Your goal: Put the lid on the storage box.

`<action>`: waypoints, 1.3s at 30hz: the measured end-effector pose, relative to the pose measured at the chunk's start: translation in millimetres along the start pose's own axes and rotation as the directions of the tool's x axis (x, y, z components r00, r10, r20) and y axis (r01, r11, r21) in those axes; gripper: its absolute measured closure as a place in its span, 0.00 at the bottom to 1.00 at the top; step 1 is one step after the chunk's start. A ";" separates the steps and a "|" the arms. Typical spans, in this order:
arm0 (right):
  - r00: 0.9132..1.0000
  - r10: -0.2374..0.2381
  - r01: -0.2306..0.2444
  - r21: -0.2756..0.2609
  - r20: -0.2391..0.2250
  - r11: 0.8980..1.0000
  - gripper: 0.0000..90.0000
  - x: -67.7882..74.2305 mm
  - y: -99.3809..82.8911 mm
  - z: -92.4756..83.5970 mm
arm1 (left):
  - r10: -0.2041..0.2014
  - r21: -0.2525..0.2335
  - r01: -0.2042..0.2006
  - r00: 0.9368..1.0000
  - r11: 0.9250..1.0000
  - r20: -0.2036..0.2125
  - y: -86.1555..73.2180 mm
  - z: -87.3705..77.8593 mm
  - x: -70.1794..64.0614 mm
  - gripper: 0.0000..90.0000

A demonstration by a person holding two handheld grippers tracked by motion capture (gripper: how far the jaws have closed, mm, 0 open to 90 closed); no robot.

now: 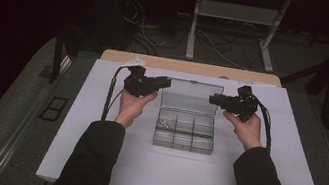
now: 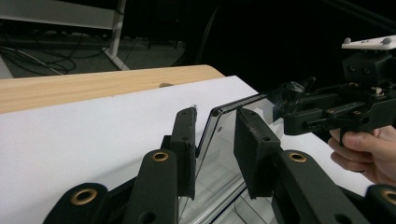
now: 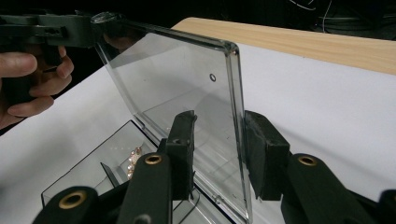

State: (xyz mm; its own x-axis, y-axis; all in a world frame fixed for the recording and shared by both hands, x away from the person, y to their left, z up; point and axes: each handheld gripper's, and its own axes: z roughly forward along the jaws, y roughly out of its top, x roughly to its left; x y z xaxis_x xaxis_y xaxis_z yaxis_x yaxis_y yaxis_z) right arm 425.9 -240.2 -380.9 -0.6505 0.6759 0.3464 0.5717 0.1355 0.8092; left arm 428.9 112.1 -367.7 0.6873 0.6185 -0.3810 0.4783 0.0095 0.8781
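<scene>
Clear plastic organizer box [image 1: 184, 135] sits at the middle of the white table sheet [image 1: 90, 161], base flat, lid [image 1: 191, 96] hinged up on the far side and standing roughly upright. Base is split into small compartments; a few small pale beads [image 1: 164, 121] lie in the far-left compartment, seen again in the right gripper view as pinkish beads. Can't tell count, too small.

Left gripper [image 1: 163, 83], held in the person's left hand [image 1: 131, 106], is at the lid's left edge near its top corner. In the left gripper view the lid edge [image 2: 212, 128] runs between the two jaws with a gap on each side, so the jaws are spread around it, not clamped.

Right gripper [image 1: 213, 99], in the right hand [image 1: 246, 129], is at the lid's right edge, mirror position. Right gripper view: lid edge [image 3: 236, 116] passes between the jaws; gap visible to the right jaw, left jaw sits behind the clear panel. Looks released, though contact on the left pad is hard to judge through the plastic.

Both sleeves [image 1: 90, 161] dark, forearms coming in from the near edge. Wooden tabletop strip [image 1: 192, 68] shows beyond the white sheet.
</scene>
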 end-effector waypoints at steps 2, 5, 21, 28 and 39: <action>1.000 0.000 0.000 0.001 0.000 1.000 0.71 0.4 0.1 -0.2 | 0.003 0.002 -0.003 1.000 1.000 -0.005 -0.1 -1.0 -1.9 0.76; 1.000 -0.002 0.002 0.005 0.000 1.000 0.71 0.9 -0.1 -1.1 | 0.015 0.005 -0.015 1.000 1.000 -0.005 -0.6 -2.8 -4.4 0.76; 1.000 0.009 -0.010 -0.051 -0.026 0.999 0.52 19.4 -8.4 -17.6 | 0.055 -0.027 -0.054 0.998 0.998 0.021 -17.3 -19.6 -18.8 0.73; 0.999 -0.035 0.031 -0.103 -0.040 0.994 0.46 38.6 -2.7 -38.0 | 0.077 -0.035 -0.076 0.997 0.996 0.023 -25.2 -25.7 -24.6 0.71; 0.996 -0.082 0.079 -0.082 -0.043 0.994 0.45 53.7 13.9 -48.2 | 0.121 -0.052 -0.120 0.992 0.991 0.016 -37.2 -32.6 -32.1 0.69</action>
State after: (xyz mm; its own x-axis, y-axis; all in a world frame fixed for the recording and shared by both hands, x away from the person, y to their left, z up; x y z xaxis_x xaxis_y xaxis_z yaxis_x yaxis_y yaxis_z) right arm 374.8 -236.9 -328.2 -0.7164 0.6305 0.2989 0.4760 0.1285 0.8700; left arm 371.3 117.5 -378.7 0.7489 0.6023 -0.2763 0.3630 -0.0240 0.9315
